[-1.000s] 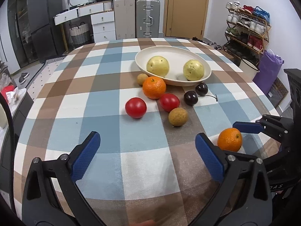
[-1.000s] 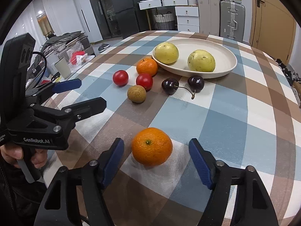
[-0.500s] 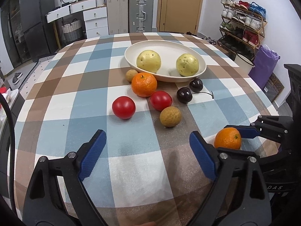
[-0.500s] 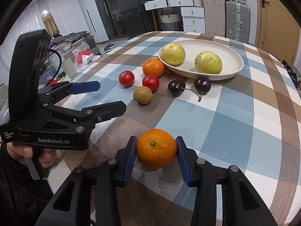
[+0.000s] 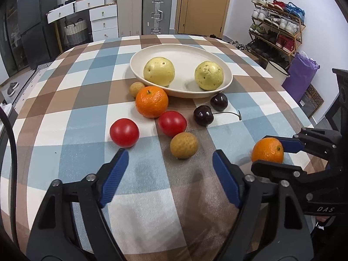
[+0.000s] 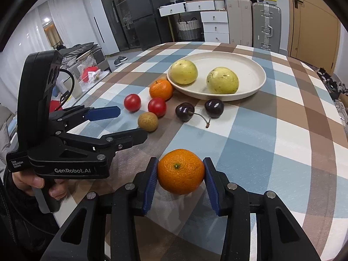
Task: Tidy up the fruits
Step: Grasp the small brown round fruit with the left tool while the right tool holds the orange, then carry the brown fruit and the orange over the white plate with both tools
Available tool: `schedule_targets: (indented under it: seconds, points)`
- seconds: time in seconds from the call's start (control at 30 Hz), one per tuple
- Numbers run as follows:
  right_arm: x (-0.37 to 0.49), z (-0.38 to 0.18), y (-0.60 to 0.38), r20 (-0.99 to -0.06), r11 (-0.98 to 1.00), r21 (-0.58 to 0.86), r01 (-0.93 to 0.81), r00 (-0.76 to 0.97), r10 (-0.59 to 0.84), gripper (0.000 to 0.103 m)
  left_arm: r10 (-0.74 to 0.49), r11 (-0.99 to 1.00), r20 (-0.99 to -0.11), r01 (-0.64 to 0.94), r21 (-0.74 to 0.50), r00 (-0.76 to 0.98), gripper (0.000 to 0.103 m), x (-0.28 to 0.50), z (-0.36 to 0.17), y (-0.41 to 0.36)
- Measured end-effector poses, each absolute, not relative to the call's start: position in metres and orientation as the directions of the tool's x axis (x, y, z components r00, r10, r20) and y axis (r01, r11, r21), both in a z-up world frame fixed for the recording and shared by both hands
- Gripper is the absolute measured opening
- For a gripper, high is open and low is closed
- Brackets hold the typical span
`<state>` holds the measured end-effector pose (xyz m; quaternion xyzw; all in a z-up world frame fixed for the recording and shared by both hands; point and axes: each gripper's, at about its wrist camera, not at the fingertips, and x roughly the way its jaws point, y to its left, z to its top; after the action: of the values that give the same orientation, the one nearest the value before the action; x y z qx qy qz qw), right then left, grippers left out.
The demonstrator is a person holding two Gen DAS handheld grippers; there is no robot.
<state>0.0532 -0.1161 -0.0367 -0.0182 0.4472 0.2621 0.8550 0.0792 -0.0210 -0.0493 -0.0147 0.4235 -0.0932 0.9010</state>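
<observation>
My right gripper [image 6: 180, 178] is shut on an orange [image 6: 181, 174], lifted slightly off the checked tablecloth; it also shows in the left wrist view [image 5: 268, 150]. My left gripper [image 5: 169, 167] is open and empty, just short of a tan longan [image 5: 184, 145] and a red tomato [image 5: 124, 132]. A cream bowl [image 5: 184, 52] holds two yellow fruits [image 5: 159, 71]. In front of it lie a second orange [image 5: 151, 101], another tomato [image 5: 172, 123], two dark cherries [image 5: 203, 115] and a small longan [image 5: 137, 89].
The round table's edge [image 5: 304, 113] curves close on the right. A shoe rack [image 5: 276, 28] and purple bag [image 5: 301, 76] stand beyond it. Suitcases [image 5: 157, 15] and drawers [image 5: 104, 19] line the far wall.
My right gripper closed on the orange and raised it a little. My left gripper moved forward toward the longan and tomatoes, staying open.
</observation>
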Motion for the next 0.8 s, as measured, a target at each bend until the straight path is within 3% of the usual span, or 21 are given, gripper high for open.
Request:
schedule_targets:
  seconds: [0.43, 0.8]
  points:
    - [0.058, -0.035, -0.128, -0.769, 0.876, 0.199, -0.439, 0.485, 0.417, 0.042, -0.221, 0.972, -0.774, 0.197, -0.126, 0.593, 0.030, 0.090, -0.058, -0.036]
    - [0.064, -0.032, -0.135, -0.756, 0.877, 0.200, -0.438, 0.500, 0.422, 0.042, -0.201, 0.975, -0.757, 0.204, -0.091, 0.621, 0.026, 0.086, -0.051, -0.043]
